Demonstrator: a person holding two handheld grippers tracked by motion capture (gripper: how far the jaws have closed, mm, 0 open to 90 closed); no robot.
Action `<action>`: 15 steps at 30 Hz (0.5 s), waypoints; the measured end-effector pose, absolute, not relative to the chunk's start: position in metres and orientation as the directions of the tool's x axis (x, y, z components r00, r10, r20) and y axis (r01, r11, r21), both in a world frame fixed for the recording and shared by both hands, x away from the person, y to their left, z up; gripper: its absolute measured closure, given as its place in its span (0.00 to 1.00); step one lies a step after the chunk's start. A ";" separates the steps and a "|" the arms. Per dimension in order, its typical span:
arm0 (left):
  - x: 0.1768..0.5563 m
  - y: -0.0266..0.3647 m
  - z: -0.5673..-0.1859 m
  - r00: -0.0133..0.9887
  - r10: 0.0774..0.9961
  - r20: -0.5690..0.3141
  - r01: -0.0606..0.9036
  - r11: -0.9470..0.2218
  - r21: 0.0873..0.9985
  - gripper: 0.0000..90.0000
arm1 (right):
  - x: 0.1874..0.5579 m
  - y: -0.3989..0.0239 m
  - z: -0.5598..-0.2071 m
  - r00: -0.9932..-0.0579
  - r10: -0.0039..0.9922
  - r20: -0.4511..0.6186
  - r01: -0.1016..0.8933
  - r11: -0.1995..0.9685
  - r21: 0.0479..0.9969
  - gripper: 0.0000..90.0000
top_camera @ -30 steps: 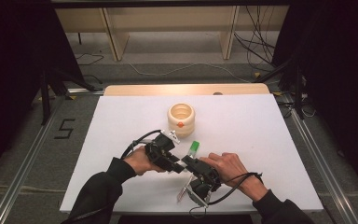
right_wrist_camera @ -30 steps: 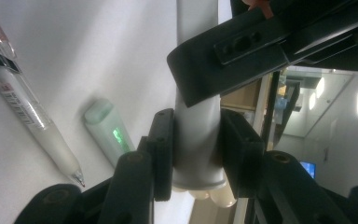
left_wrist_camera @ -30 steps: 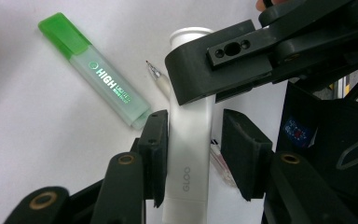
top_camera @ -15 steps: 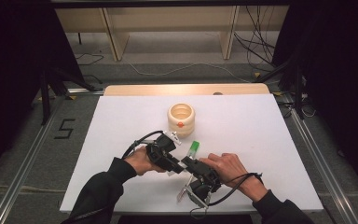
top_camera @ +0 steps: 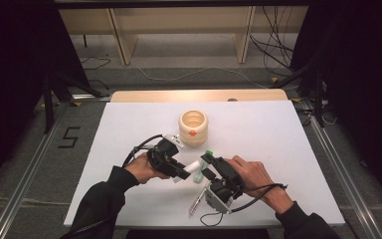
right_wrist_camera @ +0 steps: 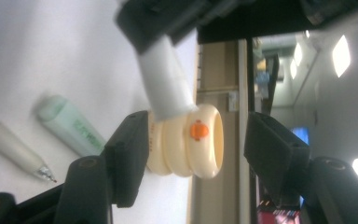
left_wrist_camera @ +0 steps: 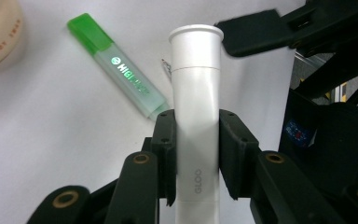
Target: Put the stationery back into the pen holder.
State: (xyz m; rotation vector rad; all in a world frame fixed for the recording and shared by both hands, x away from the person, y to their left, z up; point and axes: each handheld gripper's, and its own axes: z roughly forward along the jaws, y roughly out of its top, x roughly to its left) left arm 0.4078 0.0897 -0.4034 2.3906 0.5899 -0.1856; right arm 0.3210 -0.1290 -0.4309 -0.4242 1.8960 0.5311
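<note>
Left gripper (left_wrist_camera: 198, 154): my jaws pinch the glue stick (left_wrist_camera: 196, 116) around its middle.
Right gripper (right_wrist_camera: 196, 149): my jaws are spread, nothing between them.
Glue stick: in front of the cup (top_camera: 193, 127), lifted off the table (top_camera: 288, 149).
Highlighter (left_wrist_camera: 119, 70): on the table near the cup, beside a pen (right_wrist_camera: 14, 149).

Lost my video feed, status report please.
Left gripper shut on white glue stick. Right gripper open, closing on nothing yet. Green highlighter and pen lie on table, beside the cup.
</note>
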 end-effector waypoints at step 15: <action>0.417 0.111 -0.398 0.827 0.506 -0.245 0.522 -0.526 0.671 0.78 | 0.346 -0.148 -0.422 -0.563 0.329 -0.758 -0.238 0.814 0.530 0.39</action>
